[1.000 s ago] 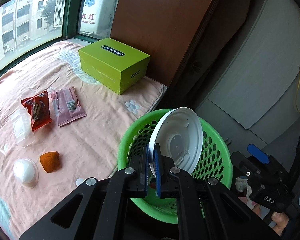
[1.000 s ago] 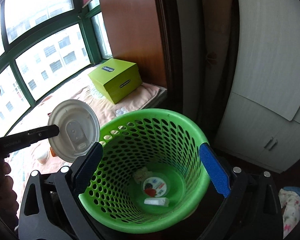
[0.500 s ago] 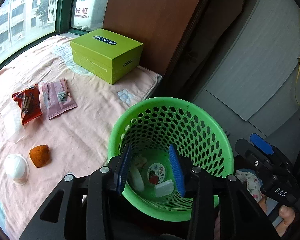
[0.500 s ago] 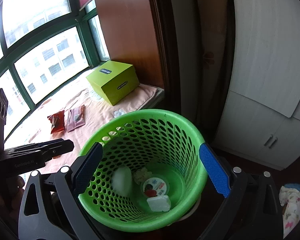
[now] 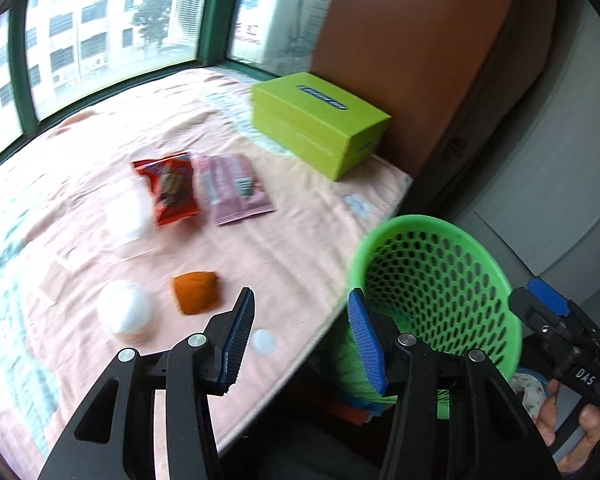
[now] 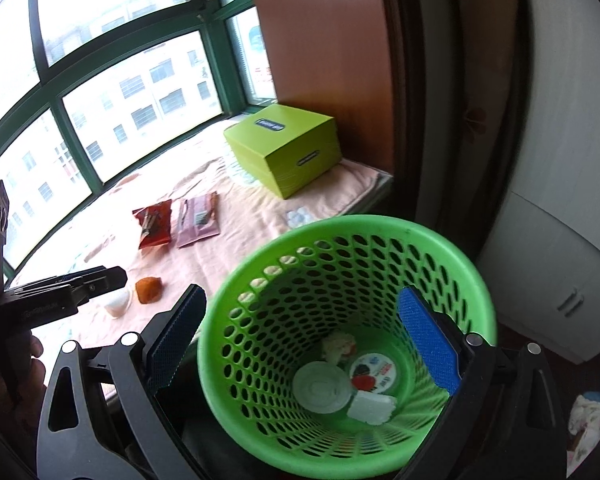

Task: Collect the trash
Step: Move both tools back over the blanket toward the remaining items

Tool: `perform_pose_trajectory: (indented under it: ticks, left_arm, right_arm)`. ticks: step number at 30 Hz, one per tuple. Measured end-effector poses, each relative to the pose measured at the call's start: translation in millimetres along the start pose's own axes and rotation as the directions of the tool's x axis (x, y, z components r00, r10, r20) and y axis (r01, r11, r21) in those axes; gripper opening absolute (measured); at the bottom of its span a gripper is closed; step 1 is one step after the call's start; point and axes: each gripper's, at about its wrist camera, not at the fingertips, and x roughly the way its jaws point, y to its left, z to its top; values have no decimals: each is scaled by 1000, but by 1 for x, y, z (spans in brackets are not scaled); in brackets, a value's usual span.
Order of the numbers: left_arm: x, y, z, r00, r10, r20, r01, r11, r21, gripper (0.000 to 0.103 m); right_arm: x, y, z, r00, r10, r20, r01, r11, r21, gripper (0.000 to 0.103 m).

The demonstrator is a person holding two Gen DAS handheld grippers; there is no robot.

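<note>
Several pieces of trash lie on the pink blanket (image 5: 284, 248) and none is taken yet. The left gripper (image 5: 300, 344) is empty, its jaws are opening, and nothing is between them. The right gripper (image 6: 300, 344) stands wide around the green basket (image 6: 476, 280); whether its pads press the wall I cannot tell.

In the left wrist view, the orange lump (image 5: 196, 292) lies at 11 o'clock from the left gripper, and the white dome cup (image 5: 126, 314) lies at 9 o'clock, near it. The red snack packet (image 5: 170, 188) and the pink packet (image 5: 234, 188) lie side by side at 12 o'clock, further away. I think the packets are light, thin and slippery, so a free edge or corner is the best place to grip. The dome cup looks like thin plastic that can dent; its rim is probably safer. The lump looks soft and should be held across its middle.

Inside the basket lie a white lid (image 6: 320, 388), a round printed label, a white block and something crumpled. The green box (image 6: 288, 148) has a dark label, but its writing is too small to read. On the right gripper's handle "DAS" is readable.
</note>
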Motion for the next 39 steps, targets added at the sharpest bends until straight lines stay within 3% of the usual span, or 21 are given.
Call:
perform_pose_trajectory:
  ticks: [11, 15, 24, 39]
  left_arm:
    - [10, 89, -16, 983, 178, -34, -181, 978, -102, 48]
    - [22, 114, -21, 977, 202, -65, -208, 971, -121, 48]
    - [49, 133, -22, 976, 193, -101, -206, 969, -140, 48]
    - [59, 138, -18, 979, 183, -92, -193, 973, -125, 54]
  right_arm:
    - [23, 49, 8, 997, 73, -33, -76, 993, -94, 96]
    - [32, 62, 8, 995, 85, -53, -90, 989, -118, 96]
    - [50, 85, 2, 990, 104, -100, -119, 981, -156, 96]
    - [78, 115, -3, 979, 129, -161, -160, 967, -198, 96]
